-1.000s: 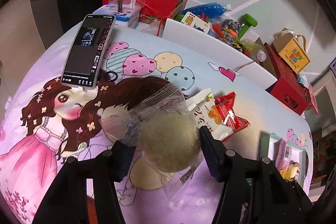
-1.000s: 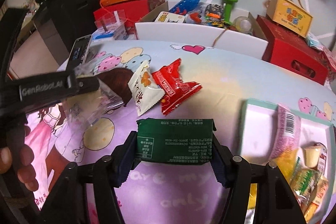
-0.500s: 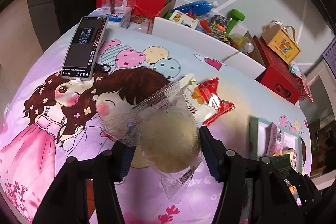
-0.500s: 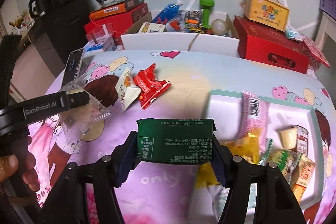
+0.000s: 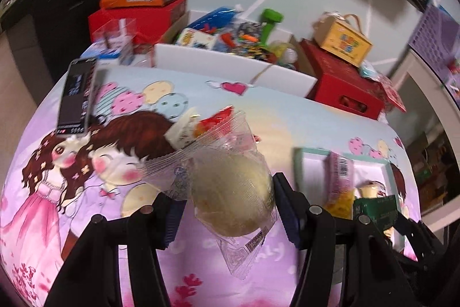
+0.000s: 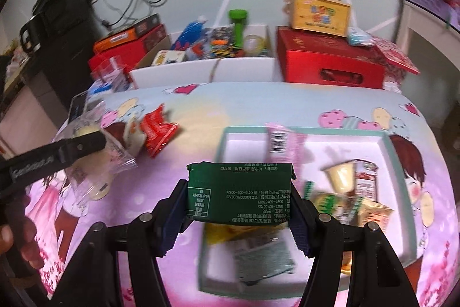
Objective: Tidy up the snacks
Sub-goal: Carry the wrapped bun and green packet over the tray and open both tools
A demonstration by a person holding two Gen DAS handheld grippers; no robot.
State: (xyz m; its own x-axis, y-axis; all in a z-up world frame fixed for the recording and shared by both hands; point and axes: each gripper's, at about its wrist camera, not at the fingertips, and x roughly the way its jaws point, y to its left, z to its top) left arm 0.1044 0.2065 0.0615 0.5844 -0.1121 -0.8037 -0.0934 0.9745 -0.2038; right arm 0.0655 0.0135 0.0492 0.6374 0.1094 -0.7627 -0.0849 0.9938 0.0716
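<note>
Since the earlier frames both hand-held grippers are travelling toward the tray: in the right wrist view the tray (image 6: pixel 386 163), a second ago at the picture's right edge, is now lying directly beneath the carried packet, and in the left wrist view it is coming into sight at right.

Nearest, the right hand-held gripper (image 6: pixel 240 199) is pinching the green packet (image 6: pixel 238 192) flat between its pads, holding it above the tray's front half. The left hand-held gripper (image 5: pixel 227 197) is clamping the clear-wrapped round bun (image 5: pixel 231 192); the loose wrapper ends are hanging free above and below the pads. The bun is hanging over the printed worktop (image 5: pixel 316 123), short of the tray.

Beyond, the tray is already holding a pink packet (image 6: pixel 280 140), a small pudding cup (image 6: pixel 342 177) and several wrapped snacks that are too blurred to identify. Farther left, a red snack packet (image 6: pixel 156 130) and a white snack packet (image 6: pixel 132 134) are lying on the worktop, not yet collected, with a phone (image 5: pixel 76 97) behind them.

Risks, as a judgement: the two hand-held grippers are converging on one tray and could collide. The green packet, if released from this height, may land on the heaped snacks and slide out. The bun's slack wrapper could slip from the pads, or the bun could be crushed.
</note>
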